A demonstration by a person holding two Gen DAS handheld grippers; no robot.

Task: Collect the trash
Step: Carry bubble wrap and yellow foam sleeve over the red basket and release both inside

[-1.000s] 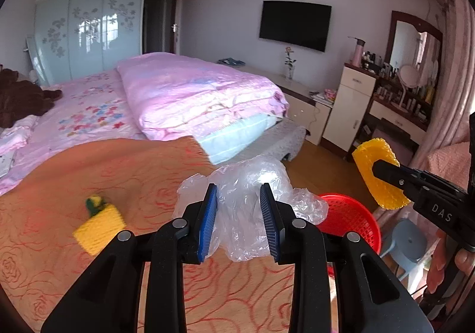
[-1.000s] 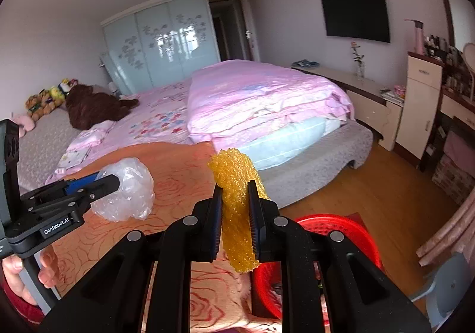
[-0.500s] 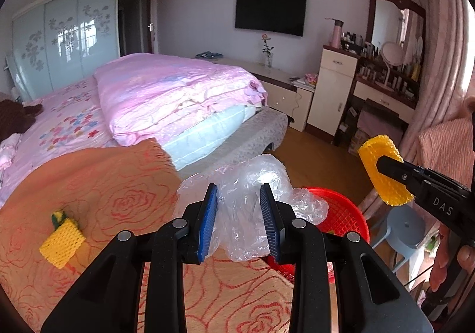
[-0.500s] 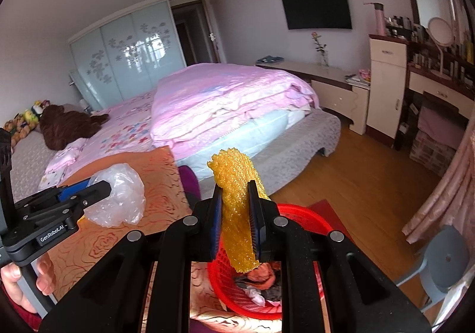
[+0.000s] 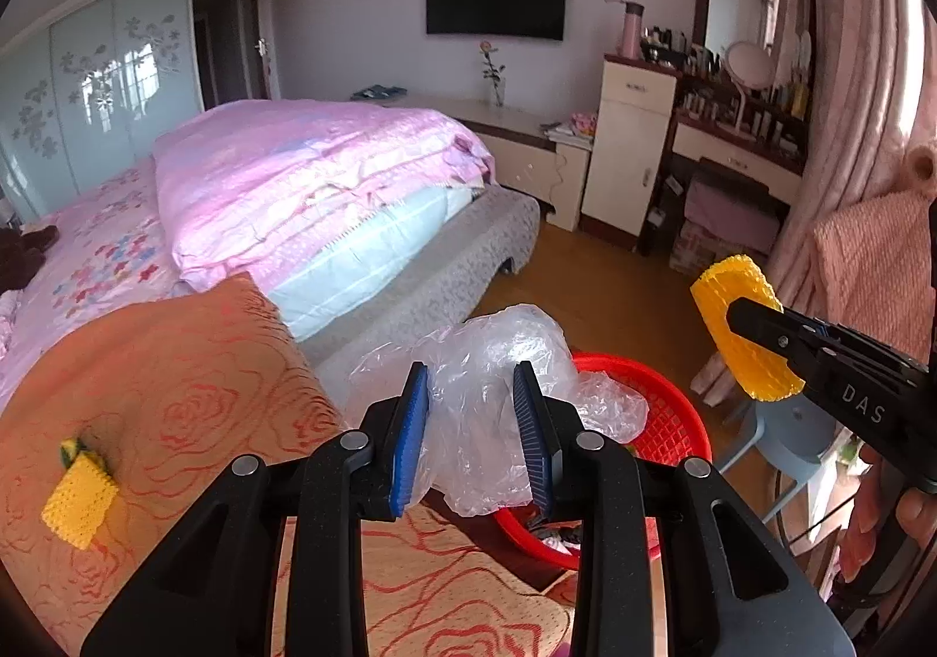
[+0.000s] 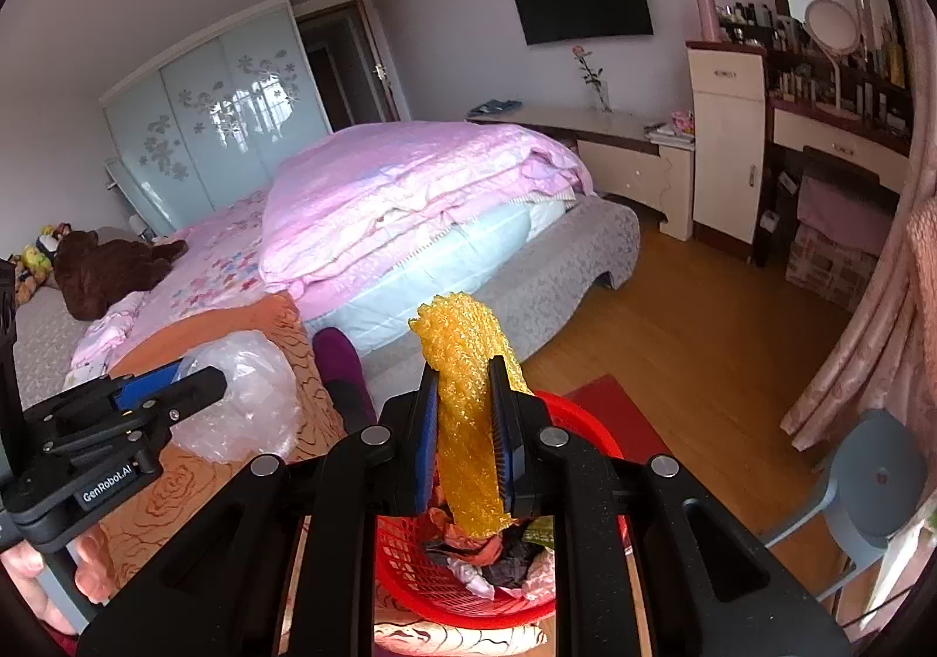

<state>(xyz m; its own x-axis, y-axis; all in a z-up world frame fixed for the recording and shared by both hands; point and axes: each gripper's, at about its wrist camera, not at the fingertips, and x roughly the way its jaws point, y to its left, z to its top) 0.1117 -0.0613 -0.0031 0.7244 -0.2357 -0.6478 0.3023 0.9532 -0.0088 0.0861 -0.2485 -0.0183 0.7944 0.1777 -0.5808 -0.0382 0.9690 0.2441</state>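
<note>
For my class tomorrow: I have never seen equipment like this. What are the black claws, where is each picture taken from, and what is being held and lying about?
There is no robot here. A person holds a hand-operated two-finger gripper in each hand, and each gripper carries a wide-angle camera looking forward along its fingers. So each picture shows its own claw at the bottom and the other one at the side.

In the left camera's view, the left gripper is closed on a crumpled clear plastic bag. In the right camera's view, the right gripper pinches a strip of yellow foam netting.

Both are held near a red basket on the floor, which already contains scraps. Beside it is an orange rose-patterned cover, with another yellow foam piece lying on it. A bed with a pink duvet fills the background.
</note>
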